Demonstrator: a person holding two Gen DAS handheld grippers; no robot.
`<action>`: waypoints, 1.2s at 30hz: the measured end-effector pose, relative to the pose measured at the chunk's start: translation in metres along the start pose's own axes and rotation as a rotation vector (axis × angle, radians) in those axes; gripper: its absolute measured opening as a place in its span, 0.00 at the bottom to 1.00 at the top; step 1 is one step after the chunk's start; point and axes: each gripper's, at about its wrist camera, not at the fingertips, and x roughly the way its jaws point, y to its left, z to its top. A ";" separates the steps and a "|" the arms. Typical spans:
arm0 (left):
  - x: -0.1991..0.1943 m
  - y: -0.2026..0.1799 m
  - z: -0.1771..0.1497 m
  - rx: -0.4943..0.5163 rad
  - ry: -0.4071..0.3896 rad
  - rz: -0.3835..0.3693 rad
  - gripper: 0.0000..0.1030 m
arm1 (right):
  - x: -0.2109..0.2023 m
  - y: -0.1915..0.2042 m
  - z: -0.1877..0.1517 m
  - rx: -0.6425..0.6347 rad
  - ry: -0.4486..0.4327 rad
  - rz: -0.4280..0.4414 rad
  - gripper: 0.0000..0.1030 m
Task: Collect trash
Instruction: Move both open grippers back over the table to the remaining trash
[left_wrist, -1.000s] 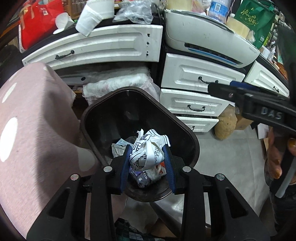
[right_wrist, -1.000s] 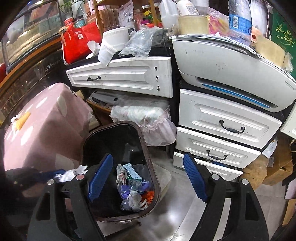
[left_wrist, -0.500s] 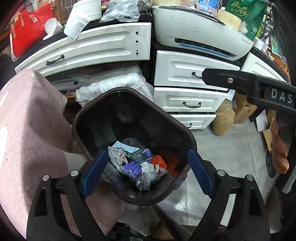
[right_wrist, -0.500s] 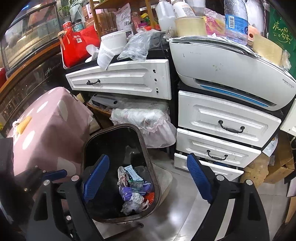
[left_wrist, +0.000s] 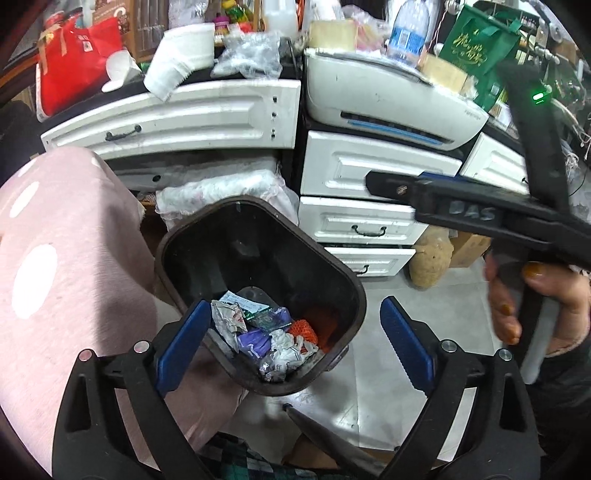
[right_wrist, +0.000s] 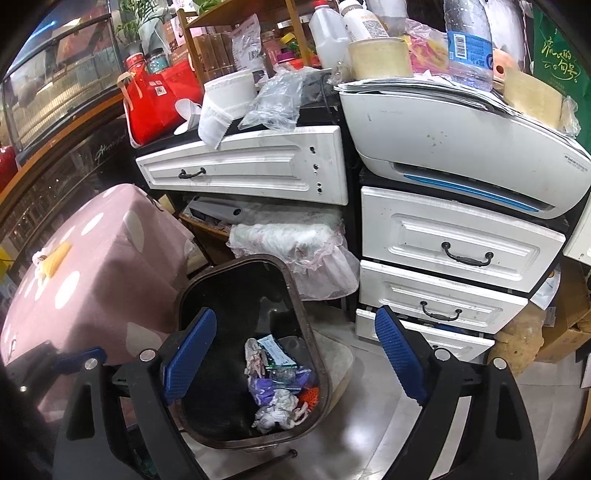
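Below, the dark plastic trash bin (left_wrist: 258, 236) is standing on the glossy pale floor (right_wrist: 373, 421), its rounded-rectangle rim tilting toward both cameras. Crumpled trash (left_wrist: 269, 332) is lying in a heap at its bottom: a white wrinkled paper wad (left_wrist: 286, 356), a purple plastic wrapper (left_wrist: 253, 339), a patch of orange mesh netting (left_wrist: 303, 328) and a flat printed packet (left_wrist: 240, 302). The left gripper (left_wrist: 291, 343) is hovering over the bin mouth with its 2 blue ribbed pads spread wide apart, holding nothing. The right gripper (right_wrist: 295, 354) is hanging just beside and above the same bin, its 2 textured blue pads likewise standing far apart and empty; from the left camera its black body is showing as a long bar with a bare hand (left_wrist: 535, 306) wrapping the handle. A pink cloth (right_wrist: 92, 258) with white dots is draping softly over a boxy shape touching the bin's left side. Behind the bin, a lacy translucent bundle (right_wrist: 295, 243) is bulging out under a white panelled drawer front (right_wrist: 251, 166). To the right, white moulded drawers (right_wrist: 454, 243) with dark curved handles are stacking under a smooth grey-white printer (right_wrist: 461, 147). A red bag (right_wrist: 155, 99) and a clear ridged water bottle (right_wrist: 469, 40) are sitting among the clutter on top.
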 end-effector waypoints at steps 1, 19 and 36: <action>-0.007 0.000 0.000 0.001 -0.014 0.001 0.89 | 0.000 0.001 0.001 -0.002 0.002 0.005 0.84; -0.123 0.133 -0.025 -0.268 -0.173 0.204 0.93 | -0.002 0.139 0.016 -0.258 0.056 0.252 0.84; -0.157 0.379 -0.054 -0.713 -0.169 0.472 0.93 | 0.047 0.310 0.036 -0.583 0.121 0.437 0.84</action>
